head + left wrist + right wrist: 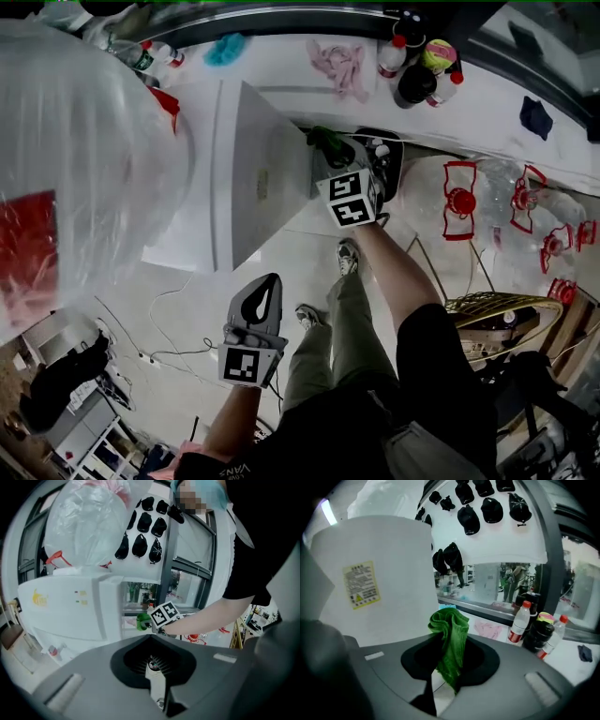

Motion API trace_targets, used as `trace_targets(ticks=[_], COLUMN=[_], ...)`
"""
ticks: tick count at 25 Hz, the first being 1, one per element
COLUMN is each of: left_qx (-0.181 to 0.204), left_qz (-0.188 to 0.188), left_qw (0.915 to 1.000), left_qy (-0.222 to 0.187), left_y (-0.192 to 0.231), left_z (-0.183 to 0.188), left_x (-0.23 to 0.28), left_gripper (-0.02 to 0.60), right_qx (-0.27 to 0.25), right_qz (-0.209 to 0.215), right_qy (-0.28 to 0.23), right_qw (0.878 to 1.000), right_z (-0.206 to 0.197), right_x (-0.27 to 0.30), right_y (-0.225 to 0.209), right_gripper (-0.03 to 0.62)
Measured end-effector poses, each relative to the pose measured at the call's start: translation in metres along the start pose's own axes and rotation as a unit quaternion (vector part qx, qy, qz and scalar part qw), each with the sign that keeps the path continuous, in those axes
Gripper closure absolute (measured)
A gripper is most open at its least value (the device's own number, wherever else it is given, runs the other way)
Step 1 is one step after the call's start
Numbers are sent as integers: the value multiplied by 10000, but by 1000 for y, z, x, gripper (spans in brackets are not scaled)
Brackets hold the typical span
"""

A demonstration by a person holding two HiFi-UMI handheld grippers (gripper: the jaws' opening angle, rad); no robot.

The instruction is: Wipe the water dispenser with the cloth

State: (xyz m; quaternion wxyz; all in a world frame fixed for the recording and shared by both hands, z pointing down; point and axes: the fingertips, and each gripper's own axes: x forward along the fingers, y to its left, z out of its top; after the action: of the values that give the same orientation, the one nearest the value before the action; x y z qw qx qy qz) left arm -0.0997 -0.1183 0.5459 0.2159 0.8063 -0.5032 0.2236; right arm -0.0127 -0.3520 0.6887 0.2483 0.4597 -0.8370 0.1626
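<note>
While I look down in the head view, my right gripper (pixel 328 150) pinches the green cloth (pixel 324 142) at the far right edge of the white water dispenser (pixel 253 178); I cannot tell whether cloth and cabinet touch. My left gripper (pixel 272 283) hangs nearer my body, well apart from the cabinet, with its fingers together. Each gripper carries one marker cube. The sleeve (pixel 225 461) behind my left fingers seems to read VANS. One big water jug (pixel 75 159) with a red label is cut off at the left edge.

From the left gripper view, my left gripper (pixel 157 691) is closed on nothing. Ahead of those fingers, the dispenser (pixel 70 611) shows a small yellow logo and two tiny marks, all unreadable. The jug (pixel 89 527) stands on top. Above my fingers, at least eight black caps (pixel 144 522) hang on a white board. The cloth (pixel 142 621) peeks out beside the right gripper's marker cube (pixel 165 614).

From the right gripper view, my right gripper (pixel 445 686) is clamped on the cloth (pixel 450 641), which bunches above the fingers. Just left of it, the dispenser's side (pixel 389 559) bears one yellow label (pixel 359 585) with a warning triangle, its print too small to read. Right of my fingers stand two red-capped bottles (pixel 519 623) and a dark container (pixel 538 637).
</note>
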Motion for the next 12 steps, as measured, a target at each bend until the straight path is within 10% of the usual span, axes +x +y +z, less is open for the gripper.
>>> trace_targets(ticks=[12], left_qx=[374], left_qz=[-152], left_qw=[9958], left_qy=[-819], left_y=[-25], left_z=[2], left_x=[-78], left_gripper=[580], right_qx=[379], right_qz=[-208], right_qy=[-536], right_qw=[9976], right_z=[6], right_x=[-194], right_y=[64], right_gripper=[499])
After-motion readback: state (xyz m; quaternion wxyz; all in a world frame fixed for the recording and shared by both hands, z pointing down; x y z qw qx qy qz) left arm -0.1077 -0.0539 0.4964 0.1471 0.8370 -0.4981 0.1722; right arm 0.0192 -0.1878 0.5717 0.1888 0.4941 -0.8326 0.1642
